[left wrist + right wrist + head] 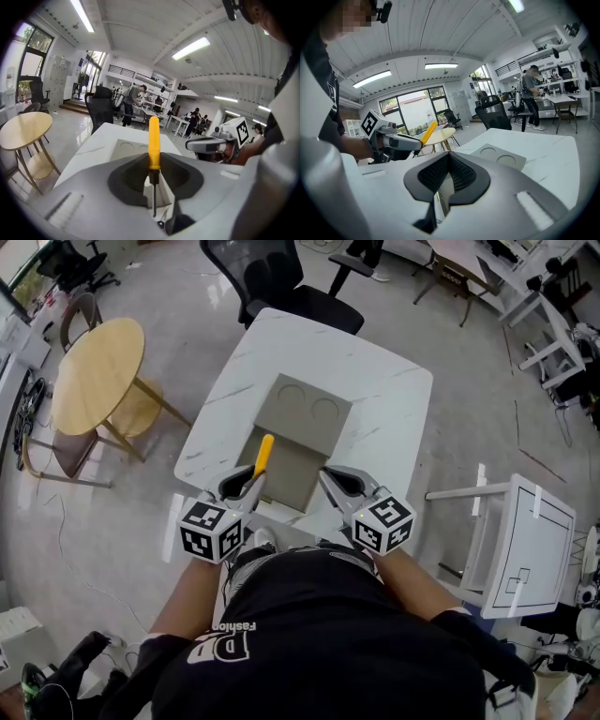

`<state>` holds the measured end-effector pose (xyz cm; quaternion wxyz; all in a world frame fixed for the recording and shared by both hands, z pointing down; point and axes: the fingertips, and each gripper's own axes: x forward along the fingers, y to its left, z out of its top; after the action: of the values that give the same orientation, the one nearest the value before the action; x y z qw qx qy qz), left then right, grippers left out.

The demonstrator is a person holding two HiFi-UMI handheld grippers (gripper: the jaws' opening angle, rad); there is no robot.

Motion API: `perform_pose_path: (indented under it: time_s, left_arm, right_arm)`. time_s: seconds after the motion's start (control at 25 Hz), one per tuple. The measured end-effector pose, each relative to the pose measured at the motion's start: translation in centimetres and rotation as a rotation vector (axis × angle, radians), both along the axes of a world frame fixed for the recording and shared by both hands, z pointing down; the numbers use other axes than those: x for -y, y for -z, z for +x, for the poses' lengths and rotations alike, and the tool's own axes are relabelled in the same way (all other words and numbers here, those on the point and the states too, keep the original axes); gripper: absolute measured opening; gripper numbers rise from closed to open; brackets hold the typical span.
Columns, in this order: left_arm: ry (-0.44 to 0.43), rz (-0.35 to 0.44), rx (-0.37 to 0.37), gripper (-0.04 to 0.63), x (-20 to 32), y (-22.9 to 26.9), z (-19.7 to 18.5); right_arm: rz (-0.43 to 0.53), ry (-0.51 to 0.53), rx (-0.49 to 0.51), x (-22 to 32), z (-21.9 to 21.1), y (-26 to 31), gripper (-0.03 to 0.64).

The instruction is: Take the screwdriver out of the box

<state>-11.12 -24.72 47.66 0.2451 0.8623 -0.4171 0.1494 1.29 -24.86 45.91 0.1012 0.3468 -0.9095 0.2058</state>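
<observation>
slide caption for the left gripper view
Left gripper clamped on the yellow-handled screwdriver, box on the white table beyond.

Left gripper [246, 486] grips yellow-handled screwdriver [263, 454], handle pointing out over open grey box [302, 418]. Box sits on white table [384, 390]. Right gripper [336, 484] at box's near edge.

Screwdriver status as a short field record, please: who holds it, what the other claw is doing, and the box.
screwdriver: yellow handle, lifted over the box's left edge
left claw: shut on the screwdriver at the base of its handle
right claw: shut, nothing between its jaws
box: open on the white table, visible floor bare
</observation>
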Motion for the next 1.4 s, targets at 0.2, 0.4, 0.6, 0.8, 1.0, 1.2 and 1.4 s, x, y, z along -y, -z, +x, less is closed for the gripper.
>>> perform_pose_path:
  time_s: [0.2,0.4,0.6,0.8,1.0,1.2,1.4]
  left_arm:
    - [-0.006,0.040,-0.023,0.140,-0.2,1.3,0.4]
    - [-0.031,0.044,-0.032,0.140,-1.0,1.5,1.0]
    - [-0.037,0.056,-0.029,0.140,-1.1,1.7,1.6]
    - [-0.050,0.067,-0.028,0.140,-1.3,2.2,1.9]
    - [-0.065,0.078,-0.021,0.140,-1.0,2.5,2.4]
    - [-0.064,0.084,-0.009,0.140,-0.8,2.7,2.1]
    - [-0.060,0.084,-0.007,0.140,-0.9,2.8,1.9]
  right_arm:
    - [0.009,0.009,0.004,0.3,-0.1,0.6,0.002]
    - [0.003,0.002,0.018,0.2,0.1,0.6,0.002]
    - [0.007,-0.006,0.023,0.2,0.3,0.6,0.002]
    - [0.014,-0.024,0.030,0.0,0.6,0.6,0.002]
    - [0.015,-0.036,0.036,0.1,0.9,0.5,0.002]
    - [0.017,-0.033,0.040,0.0,0.9,0.5,0.002]
    - [0.011,-0.024,0.034,-0.1,0.7,0.4,0.002]
